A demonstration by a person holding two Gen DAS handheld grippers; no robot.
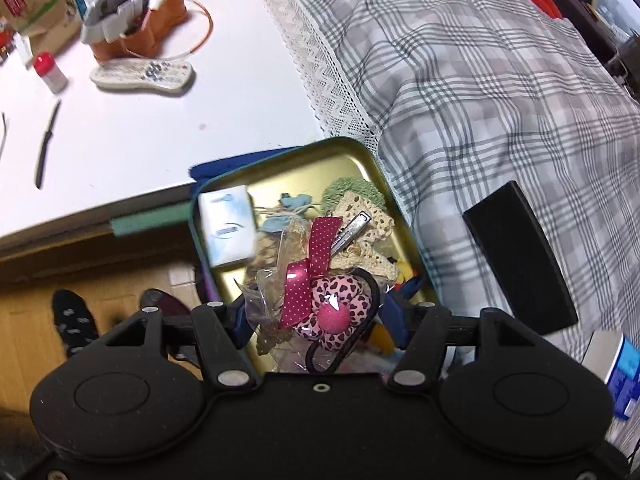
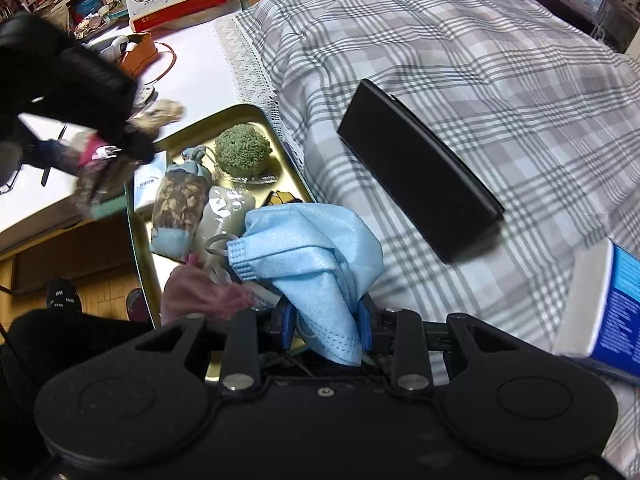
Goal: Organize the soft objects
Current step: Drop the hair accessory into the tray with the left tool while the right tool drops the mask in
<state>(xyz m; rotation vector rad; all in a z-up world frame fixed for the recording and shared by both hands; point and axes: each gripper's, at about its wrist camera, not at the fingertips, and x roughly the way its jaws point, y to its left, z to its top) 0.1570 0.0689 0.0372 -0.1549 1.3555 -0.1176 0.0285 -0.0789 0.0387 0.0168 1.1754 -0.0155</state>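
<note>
The right gripper (image 2: 326, 320) has its fingers pinched narrow on a crumpled blue face mask (image 2: 316, 248), hanging over the near corner of the gold tin tray (image 2: 138, 240). The left gripper (image 1: 316, 312) has its fingers set moderately apart, clamping a bundle of hair accessories (image 1: 320, 304): a pink heart-print flower, spotted ribbon and crinkly wrap, above that tray's middle. Both loads look light, limp and compressible; the mask should hold best at its bunched middle, the bundle at its padded flower. Beside the tray lies a plaid cloth (image 2: 480, 60) bearing a black case (image 2: 416, 168).
</note>
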